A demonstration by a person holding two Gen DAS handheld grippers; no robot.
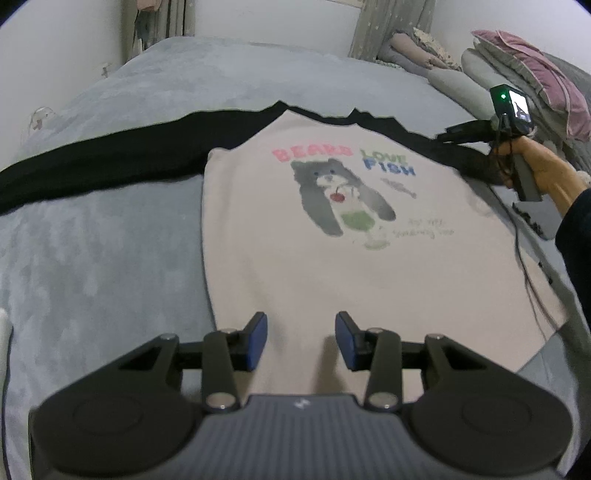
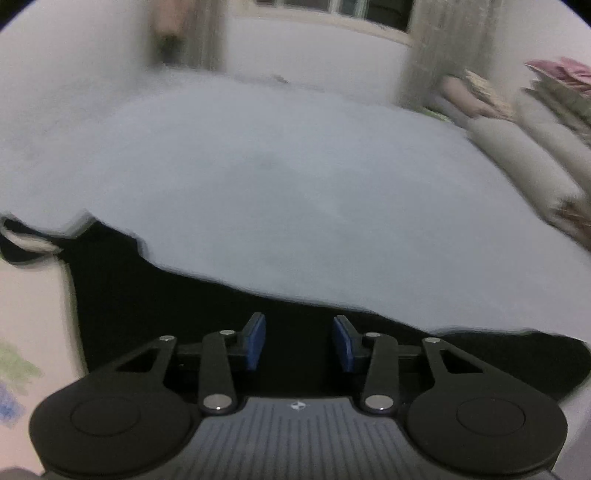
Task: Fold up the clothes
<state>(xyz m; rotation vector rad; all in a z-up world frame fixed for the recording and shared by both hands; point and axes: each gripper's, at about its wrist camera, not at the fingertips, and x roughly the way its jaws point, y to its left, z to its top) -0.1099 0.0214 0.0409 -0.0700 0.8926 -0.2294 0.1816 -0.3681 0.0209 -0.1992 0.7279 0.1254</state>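
Observation:
A pale shirt [image 1: 332, 266] with black sleeves and a bear print lies face up on the grey bed cover [image 1: 110, 240]. Its left black sleeve [image 1: 92, 166] stretches out flat to the left. My left gripper [image 1: 301, 325] hovers over the shirt's near hem, open, with nothing between its blue pads. My right gripper [image 2: 299, 326] stands open above the other black sleeve [image 2: 166, 306], its pads apart with only dark cloth beneath them. In the left wrist view, a hand [image 1: 535, 166] holds the right gripper [image 1: 452, 134] at the shirt's far right shoulder.
Pillows and folded bedding [image 1: 517, 62] are piled at the far right of the bed. Curtains [image 1: 391, 26] and a white wall stand behind. A thin cable [image 1: 524, 266] trails across the shirt's right edge. Bare bed cover [image 2: 295, 184] spreads beyond the sleeve.

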